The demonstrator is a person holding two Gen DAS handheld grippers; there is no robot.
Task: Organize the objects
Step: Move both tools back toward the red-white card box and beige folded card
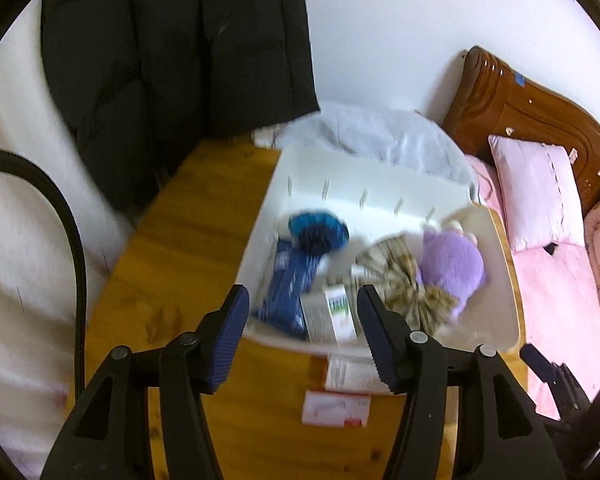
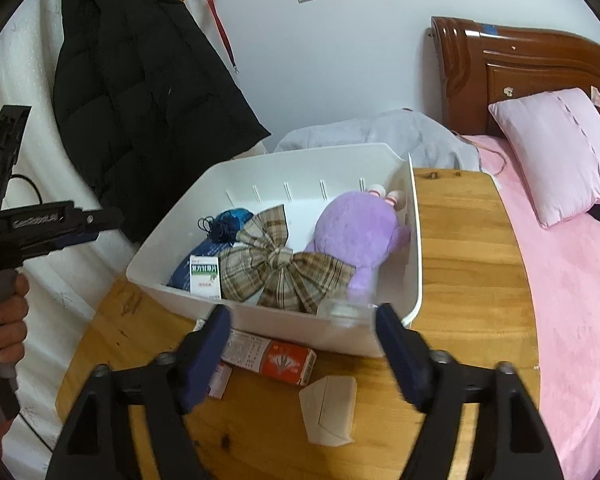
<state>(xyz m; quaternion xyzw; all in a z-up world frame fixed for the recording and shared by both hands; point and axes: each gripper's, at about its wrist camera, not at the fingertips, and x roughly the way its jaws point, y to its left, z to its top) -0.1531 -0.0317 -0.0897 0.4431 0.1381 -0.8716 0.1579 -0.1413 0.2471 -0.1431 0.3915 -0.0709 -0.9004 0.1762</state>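
Empty tools over a nearly packed bin.
Left wrist view: left tool (image 1: 302, 330) gapes part-open, empty, above the white bin (image 1: 500, 280); could snag its rim. Right wrist view: right tool (image 2: 302, 344) wide, empty; red box (image 2: 278, 362) just ahead might skid off the worktop (image 2: 460, 240).

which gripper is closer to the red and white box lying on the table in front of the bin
Right. The right gripper hovers just above the red and white box, fingers either side. The left gripper is off beyond the white bin's far left side.
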